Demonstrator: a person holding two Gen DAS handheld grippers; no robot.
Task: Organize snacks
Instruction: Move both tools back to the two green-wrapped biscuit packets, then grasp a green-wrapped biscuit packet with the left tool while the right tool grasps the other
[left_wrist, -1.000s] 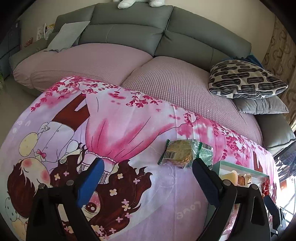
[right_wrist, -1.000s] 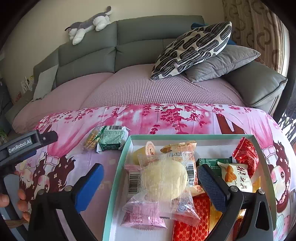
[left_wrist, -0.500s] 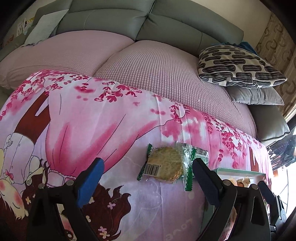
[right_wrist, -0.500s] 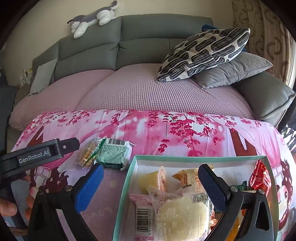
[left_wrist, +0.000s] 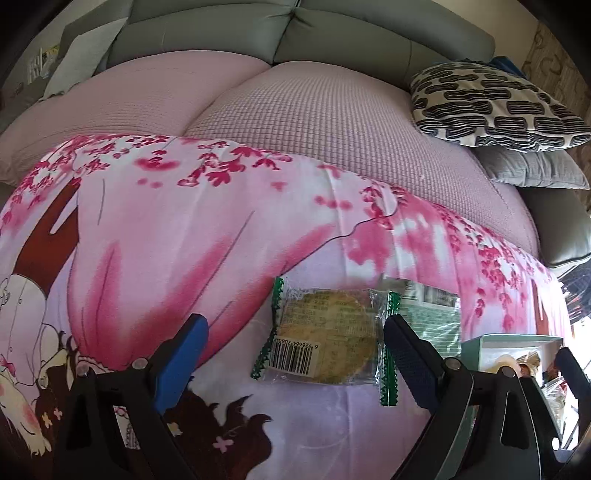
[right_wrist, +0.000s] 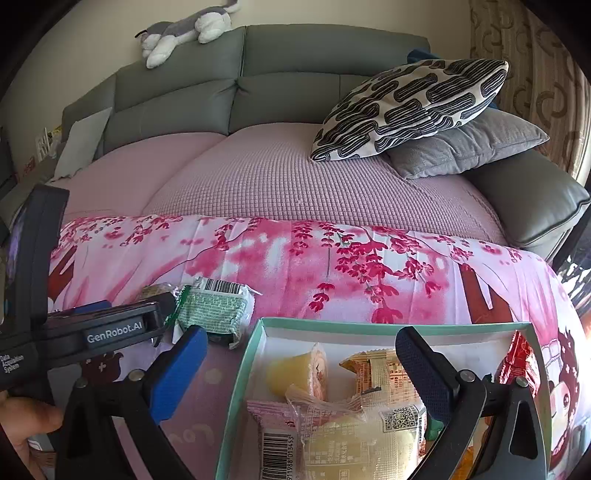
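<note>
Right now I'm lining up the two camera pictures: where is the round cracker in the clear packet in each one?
Left wrist: the cracker packet lies low and centre, on the pink cloth.
Right wrist: only its edge shows at mid-left, behind the other gripper.
Shared landmark: the green packet beside it.

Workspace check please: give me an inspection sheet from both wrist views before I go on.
Surface: pink floral cloth, wrinkled, spread before a sofa.
Job's things: round cracker pack and green-printed pack lie on the cloth outside the box; the box holds several wrapped snacks.
Clutter: nothing seen on the cloth.
Grippers: left gripper open, cracker pack between its fingers, untouched; right gripper open over the box, holding nothing.
Cables: nothing seen.
Surroundings: grey sofa, patterned cushion, plush toy.
</note>
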